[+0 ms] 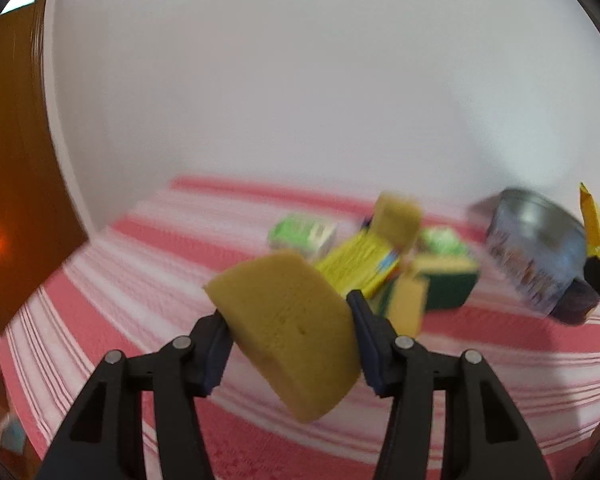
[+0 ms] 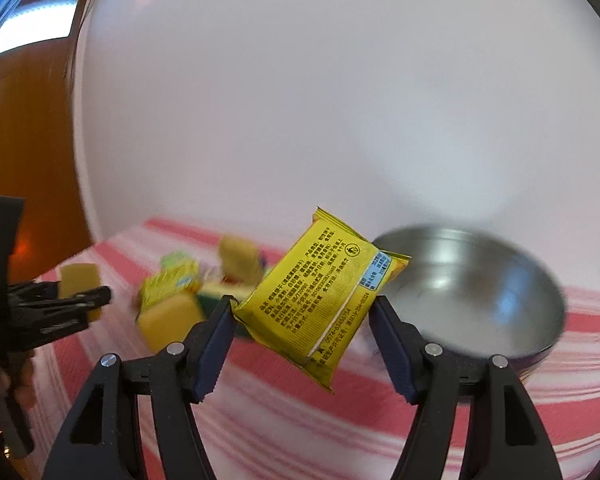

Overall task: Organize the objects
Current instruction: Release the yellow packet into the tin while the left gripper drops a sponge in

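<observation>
My left gripper (image 1: 287, 306) is shut on a yellow sponge (image 1: 292, 340), which hangs tilted above the striped cloth. My right gripper (image 2: 305, 300) is shut on a yellow snack packet (image 2: 320, 292) with black print, held by its two side edges in the air. In the right wrist view the left gripper (image 2: 80, 300) shows at the far left with its sponge (image 2: 78, 278). The packet's top edge (image 1: 596, 224) appears at the right edge of the left wrist view. A round metal tin (image 2: 472, 292) stands open just behind and right of the packet.
A blurred pile lies mid-table: a yellow packet (image 1: 360, 264), a green packet (image 1: 300, 236), a green-backed sponge (image 1: 448, 280) and more yellow sponges (image 1: 396, 216). The red and white striped cloth (image 1: 140, 280) covers the table. A white wall is behind, a brown door (image 1: 12, 160) at left.
</observation>
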Tool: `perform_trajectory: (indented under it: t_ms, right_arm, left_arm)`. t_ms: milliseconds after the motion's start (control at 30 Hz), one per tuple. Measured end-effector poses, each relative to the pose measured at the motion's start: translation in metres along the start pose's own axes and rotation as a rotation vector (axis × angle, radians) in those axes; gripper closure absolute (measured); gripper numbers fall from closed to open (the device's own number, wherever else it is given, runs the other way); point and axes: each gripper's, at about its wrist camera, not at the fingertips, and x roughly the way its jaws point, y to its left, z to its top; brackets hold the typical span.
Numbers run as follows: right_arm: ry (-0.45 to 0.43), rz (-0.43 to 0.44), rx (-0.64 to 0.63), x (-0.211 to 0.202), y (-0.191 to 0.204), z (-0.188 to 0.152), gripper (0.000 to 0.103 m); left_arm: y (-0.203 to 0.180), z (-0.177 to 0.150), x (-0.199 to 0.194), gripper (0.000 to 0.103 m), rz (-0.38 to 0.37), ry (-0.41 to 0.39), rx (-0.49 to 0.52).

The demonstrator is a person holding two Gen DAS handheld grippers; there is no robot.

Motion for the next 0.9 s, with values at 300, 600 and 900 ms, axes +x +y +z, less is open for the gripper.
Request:
perform_trajectory:
  t_ms: [300, 600, 900]
  right_arm:
    - [-0.038, -0.236, 0.027, -0.005, -0.072, 0.011, 0.033]
    - [0.063, -0.43, 0.097, 0.012, -0.148, 0.004, 0.033]
    - [0.138, -0.435, 0.111, 0.029, -0.173, -0.002, 0.033]
  left_arm:
    - [-0.102, 0.048, -0.01, 0.049, -0.243, -0.102, 0.1]
    - [-0.213, 0.055, 0.013, 0.049, -0.403, -0.094, 0.209]
    - [-0.25, 0.045, 0.042, 0.049, -0.43, -0.042, 0.213]
